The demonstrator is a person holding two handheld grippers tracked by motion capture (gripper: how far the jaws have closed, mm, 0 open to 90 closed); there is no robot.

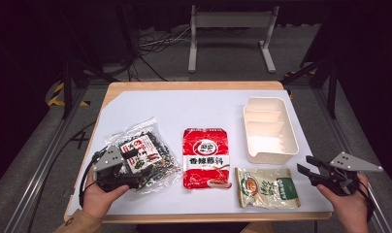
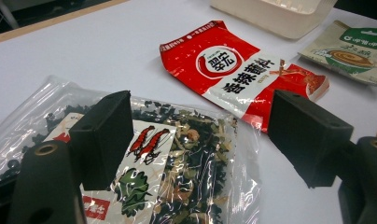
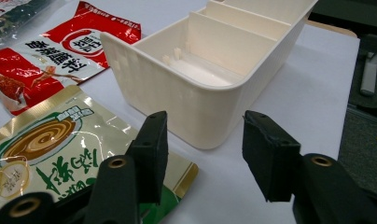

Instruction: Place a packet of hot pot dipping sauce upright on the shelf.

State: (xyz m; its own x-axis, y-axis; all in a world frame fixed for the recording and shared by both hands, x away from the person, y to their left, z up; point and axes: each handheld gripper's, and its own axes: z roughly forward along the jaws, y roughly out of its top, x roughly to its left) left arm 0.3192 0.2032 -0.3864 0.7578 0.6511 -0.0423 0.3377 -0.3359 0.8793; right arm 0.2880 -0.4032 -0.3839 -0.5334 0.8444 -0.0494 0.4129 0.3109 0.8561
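Note:
A clear bag of dried seaweed with a shrimp label (image 1: 153, 162) lies at the table's left. My left gripper (image 1: 131, 155) hovers over its near end. In the left gripper view the jaws of this gripper (image 2: 200, 140) stand wide apart above the bag (image 2: 186, 186), not pressing on it. A red seasoning packet (image 1: 206, 158) lies at the centre, and a green and gold packet (image 1: 267, 187) to its right. My right gripper (image 1: 304, 164) is open at the right edge, near the cream bin (image 1: 269, 145). Nothing sits between its fingers (image 3: 205, 154), and the bin's corner (image 3: 196, 107) is just ahead.
The cream bin has dividers inside and holds nothing. A white sheet (image 1: 194, 107) covers the wooden table, bare at the back. The red packet (image 2: 233, 70) and the green packet (image 3: 46, 149) lie flat. A metal stand (image 1: 230, 34) and cables are on the floor beyond the table.

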